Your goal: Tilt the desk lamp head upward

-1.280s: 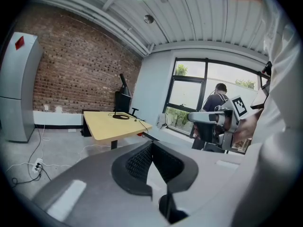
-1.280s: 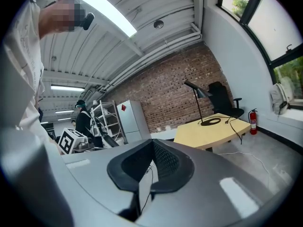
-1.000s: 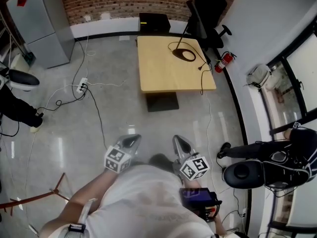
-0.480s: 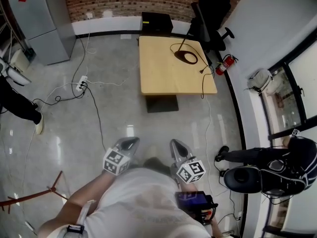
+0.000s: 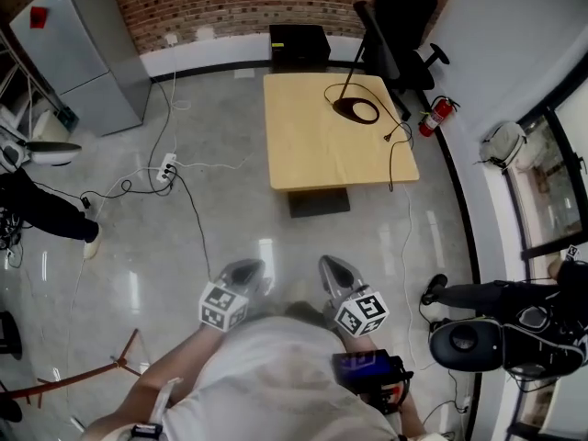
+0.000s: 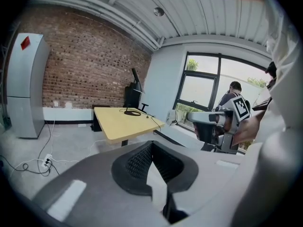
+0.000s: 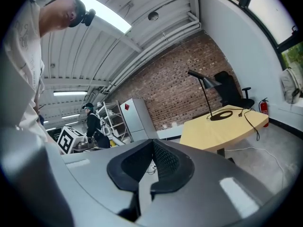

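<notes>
Well beyond the right hand-held gripper [image 5: 332, 265] stands the lamp [image 5: 343, 107].

Brick wall [image 5: 230, 3] behind a wooden table [image 5: 312, 145]; glossy grey floor [image 5: 239, 122], grey cabinet [image 5: 83, 53], black office chair [image 5: 404, 16].

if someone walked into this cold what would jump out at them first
The pale wooden table stands alone in the middle of the room, well ahead of the person, with the black desk lamp on its far right corner. At the bottom of the head view, the left gripper and right gripper sit close to the person's body, both shut and empty. A red brick wall runs behind the table.
</notes>
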The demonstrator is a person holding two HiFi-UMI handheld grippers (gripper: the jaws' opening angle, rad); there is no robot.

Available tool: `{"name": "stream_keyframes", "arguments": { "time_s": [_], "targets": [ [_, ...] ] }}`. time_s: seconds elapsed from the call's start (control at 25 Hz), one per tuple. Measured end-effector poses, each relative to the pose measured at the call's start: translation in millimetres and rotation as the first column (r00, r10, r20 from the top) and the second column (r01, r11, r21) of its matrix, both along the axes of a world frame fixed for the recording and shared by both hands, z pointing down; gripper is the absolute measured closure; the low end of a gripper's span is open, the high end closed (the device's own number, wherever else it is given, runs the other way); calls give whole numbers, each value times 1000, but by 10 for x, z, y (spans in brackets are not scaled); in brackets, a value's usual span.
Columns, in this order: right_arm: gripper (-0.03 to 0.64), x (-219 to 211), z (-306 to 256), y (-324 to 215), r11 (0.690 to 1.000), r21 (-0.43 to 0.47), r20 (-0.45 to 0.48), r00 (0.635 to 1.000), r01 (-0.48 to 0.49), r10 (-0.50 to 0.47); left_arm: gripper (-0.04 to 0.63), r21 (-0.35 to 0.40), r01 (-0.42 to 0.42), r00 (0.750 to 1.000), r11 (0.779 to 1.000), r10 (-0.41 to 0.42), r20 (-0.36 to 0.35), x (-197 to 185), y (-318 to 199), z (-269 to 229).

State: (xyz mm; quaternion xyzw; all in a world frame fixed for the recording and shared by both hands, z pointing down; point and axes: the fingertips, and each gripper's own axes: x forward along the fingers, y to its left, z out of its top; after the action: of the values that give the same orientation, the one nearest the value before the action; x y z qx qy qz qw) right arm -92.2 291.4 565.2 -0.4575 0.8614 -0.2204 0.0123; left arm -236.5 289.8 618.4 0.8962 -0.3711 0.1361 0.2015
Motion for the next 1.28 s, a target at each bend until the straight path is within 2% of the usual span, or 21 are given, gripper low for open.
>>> {"name": "stream_keyframes", "arguments": {
  "time_s": [0.2, 0.44, 0.6, 0.88, 1.08, 1.28],
  "targets": [
    [604, 153, -2, -415, 1000, 14, 41, 999, -15, 14, 594, 16, -1, 1000, 1000, 1, 8, 170, -398, -205],
    [604, 283, 12, -840, 1000, 19, 59, 998, 11, -12, 594, 20, 18, 999, 1000, -19, 31, 346, -772, -324],
    [604, 431, 85, -991, 1000, 2, 79, 997, 1, -2, 594, 16, 23, 998, 1000, -24, 55, 442, -925, -319],
    [604, 713, 52, -1300, 1000, 22, 65, 998, 7, -9, 595, 48, 70, 997, 996, -72, 42, 597, -1317, -376],
    [604, 974, -18, -1404, 999, 28, 56, 998, -20, 18, 594, 44, 48, 998, 998, -50, 41, 799, -1432, -400],
    [604, 1109, 22, -1486, 999, 18, 67, 997, -51, 50, 594, 57, 41, 998, 998, -43, 46, 838, -1573, -424]
  ]
}}
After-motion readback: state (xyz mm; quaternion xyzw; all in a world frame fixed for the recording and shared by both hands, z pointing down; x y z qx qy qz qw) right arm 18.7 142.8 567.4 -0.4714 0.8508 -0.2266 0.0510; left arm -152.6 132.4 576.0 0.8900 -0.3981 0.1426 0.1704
